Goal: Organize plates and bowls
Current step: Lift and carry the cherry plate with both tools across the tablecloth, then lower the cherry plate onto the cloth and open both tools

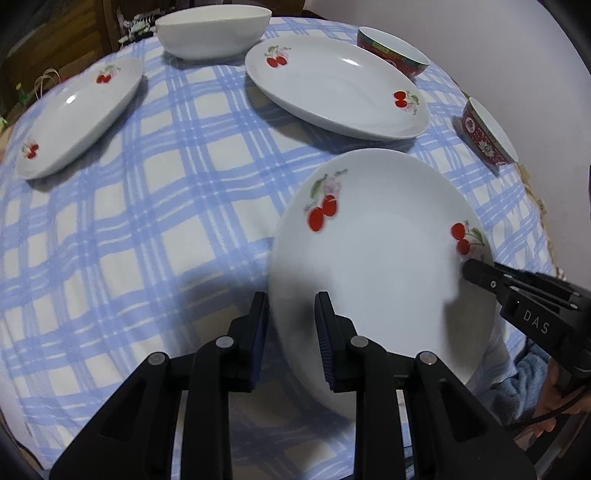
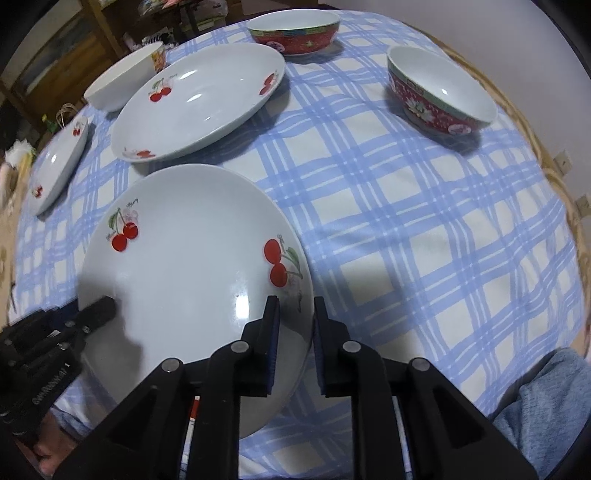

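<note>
A white cherry-print plate (image 1: 369,277) (image 2: 184,266) lies nearest me on the blue checked tablecloth (image 1: 166,221). My left gripper (image 1: 291,325) straddles its left rim, one pad outside and one over the plate's inner face, closed on it. From the right wrist view the left gripper (image 2: 99,310) shows as a dark fingertip on that rim. My right gripper (image 2: 295,328) straddles the plate's right rim, with the rim in the gap and a thin sliver between it and the outer pad. In the left wrist view the right gripper (image 1: 471,269) has a fingertip at the rim by the cherries.
Behind lie a large oval cherry plate (image 1: 332,85) (image 2: 199,103) and a smaller cherry plate (image 1: 77,118) (image 2: 59,162) at the left. A white bowl (image 1: 212,31) (image 2: 122,81) and two red patterned bowls (image 1: 393,51) (image 2: 439,92) stand at the far and right edges. A blue sleeve (image 2: 546,406) is low right.
</note>
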Available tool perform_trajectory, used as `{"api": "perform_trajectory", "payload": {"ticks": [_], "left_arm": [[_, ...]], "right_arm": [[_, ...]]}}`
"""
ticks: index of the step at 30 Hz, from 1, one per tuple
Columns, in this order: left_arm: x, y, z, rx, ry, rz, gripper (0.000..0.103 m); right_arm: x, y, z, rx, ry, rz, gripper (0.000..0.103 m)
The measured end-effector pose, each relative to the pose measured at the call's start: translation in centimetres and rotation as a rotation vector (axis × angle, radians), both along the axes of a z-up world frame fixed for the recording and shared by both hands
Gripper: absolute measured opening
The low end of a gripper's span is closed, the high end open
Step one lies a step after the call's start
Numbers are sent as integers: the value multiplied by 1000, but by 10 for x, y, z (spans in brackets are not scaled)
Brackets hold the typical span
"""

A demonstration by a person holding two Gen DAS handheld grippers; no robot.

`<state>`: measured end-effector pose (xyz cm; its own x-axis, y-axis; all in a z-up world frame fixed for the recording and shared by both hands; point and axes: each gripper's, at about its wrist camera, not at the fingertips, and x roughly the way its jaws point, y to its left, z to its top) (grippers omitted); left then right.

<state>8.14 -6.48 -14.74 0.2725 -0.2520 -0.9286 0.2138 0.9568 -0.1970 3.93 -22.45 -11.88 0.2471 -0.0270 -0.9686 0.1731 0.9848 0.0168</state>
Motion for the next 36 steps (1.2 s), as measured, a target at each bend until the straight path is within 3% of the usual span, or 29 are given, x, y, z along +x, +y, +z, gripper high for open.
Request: {"api": "perform_trajectory", "payload": {"ticks": [4,6,8,10,12,14,16,18,20,21,28,31,36], "left_arm": [[-1,9,7,11,-13,8,26],[-2,12,13,32,-35,10,28],[-3,11,17,60,-62,8,31],[-4,12,22,99,-100,10,46],[-4,13,25,121,-116,7,50],[-5,14,31,124,-121,1,54],[-6,16,37,129,-131,1,64],[-6,19,45,133,-148,13,74],[-4,20,51,135,-151,22,82],[-2,21,54,130,-141,20,83],[23,35,71,119,-126,90,87],[38,39,79,108,-111,75,87],[64,40,97,145,-156,63,87]], "right_arm": [[2,6,4,-38,-11,16,20],[2,5,10,-31,-37,12,25],[3,4,19,-21,-75,6,39],[4,3,28,-29,-108,6,42],[5,2,35,-15,-134,7,47],[7,0,42,26,-163,-5,59],[8,-1,48,50,-192,-8,64],[10,0,52,52,-216,-9,77],[11,0,55,17,-233,-10,99],[11,0,57,-7,-246,-8,101],[25,-7,63,36,-270,-28,103],[33,-11,72,50,-291,-32,103],[52,-16,88,32,-322,-29,103]]}}
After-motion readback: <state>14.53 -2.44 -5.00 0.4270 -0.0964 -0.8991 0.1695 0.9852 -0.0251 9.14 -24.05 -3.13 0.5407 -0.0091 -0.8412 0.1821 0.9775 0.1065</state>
